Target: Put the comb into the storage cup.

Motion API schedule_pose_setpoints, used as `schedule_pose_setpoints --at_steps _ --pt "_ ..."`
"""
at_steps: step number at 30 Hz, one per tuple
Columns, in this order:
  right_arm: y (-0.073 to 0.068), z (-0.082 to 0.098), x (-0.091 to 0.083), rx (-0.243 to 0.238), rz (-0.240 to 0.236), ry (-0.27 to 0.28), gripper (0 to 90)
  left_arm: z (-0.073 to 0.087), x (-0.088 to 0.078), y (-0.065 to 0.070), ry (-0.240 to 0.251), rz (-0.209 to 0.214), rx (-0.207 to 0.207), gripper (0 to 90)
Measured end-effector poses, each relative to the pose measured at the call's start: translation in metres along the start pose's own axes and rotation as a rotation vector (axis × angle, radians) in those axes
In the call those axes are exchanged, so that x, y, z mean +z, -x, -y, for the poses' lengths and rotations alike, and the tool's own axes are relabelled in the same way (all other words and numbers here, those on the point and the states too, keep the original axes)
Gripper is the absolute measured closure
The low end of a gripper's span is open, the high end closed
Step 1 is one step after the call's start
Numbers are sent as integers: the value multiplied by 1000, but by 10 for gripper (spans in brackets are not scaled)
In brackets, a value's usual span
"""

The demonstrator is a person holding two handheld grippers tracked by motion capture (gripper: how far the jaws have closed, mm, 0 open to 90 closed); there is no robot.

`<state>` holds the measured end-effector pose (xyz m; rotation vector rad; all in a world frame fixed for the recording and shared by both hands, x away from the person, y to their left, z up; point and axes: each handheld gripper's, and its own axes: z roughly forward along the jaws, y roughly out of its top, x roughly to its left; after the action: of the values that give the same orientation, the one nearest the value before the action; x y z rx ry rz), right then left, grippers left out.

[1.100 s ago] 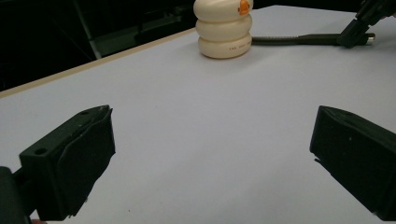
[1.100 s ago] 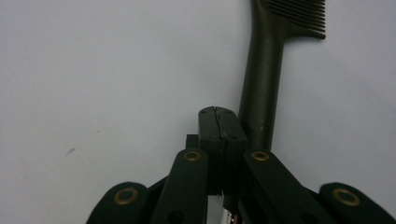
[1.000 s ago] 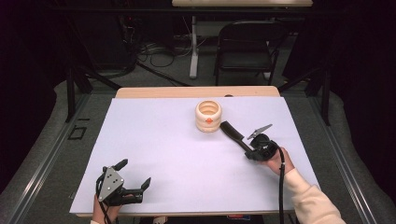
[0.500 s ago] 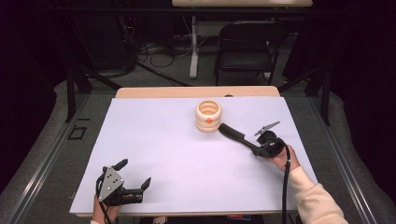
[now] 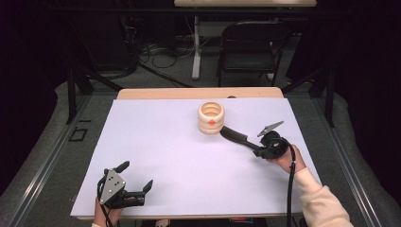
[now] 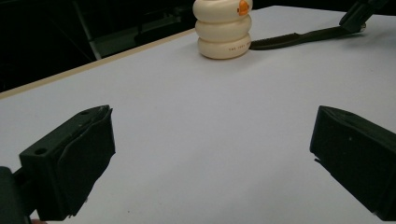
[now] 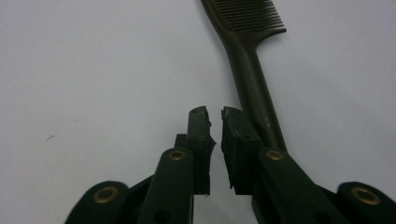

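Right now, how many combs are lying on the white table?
1. The dark comb lies on the white table, its toothed end beside the cream ringed container. No other is visible.

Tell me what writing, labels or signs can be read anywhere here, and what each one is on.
Small dark print on the lowest ring of the cream, three-ringed plastic holder: too small and blurred to read.
Orange sticker with a white mark on its top ring: mark too blurred to read.
Dark plastic comb lying on the white table sheet: no writing visible.
Nothing else legible.
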<state>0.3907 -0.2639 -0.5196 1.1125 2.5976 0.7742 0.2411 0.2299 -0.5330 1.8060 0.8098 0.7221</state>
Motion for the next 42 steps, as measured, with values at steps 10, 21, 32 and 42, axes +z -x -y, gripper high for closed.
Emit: schedule_pose_setpoints --at_steps 10,21,32,42 --pt "1 -8 -6 -39 23 -10 511 0 0 0 -1 2 2 2" --pt "-2 -16 -7 -55 57 -35 243 0 1 1 1 1 0 2" --pt "-1 -26 -3 -68 70 -49 58 0 1 1 -4 -1 2 2" --pt "1 -33 2 -93 59 -68 0 0 1 1 0 0 -1 2"
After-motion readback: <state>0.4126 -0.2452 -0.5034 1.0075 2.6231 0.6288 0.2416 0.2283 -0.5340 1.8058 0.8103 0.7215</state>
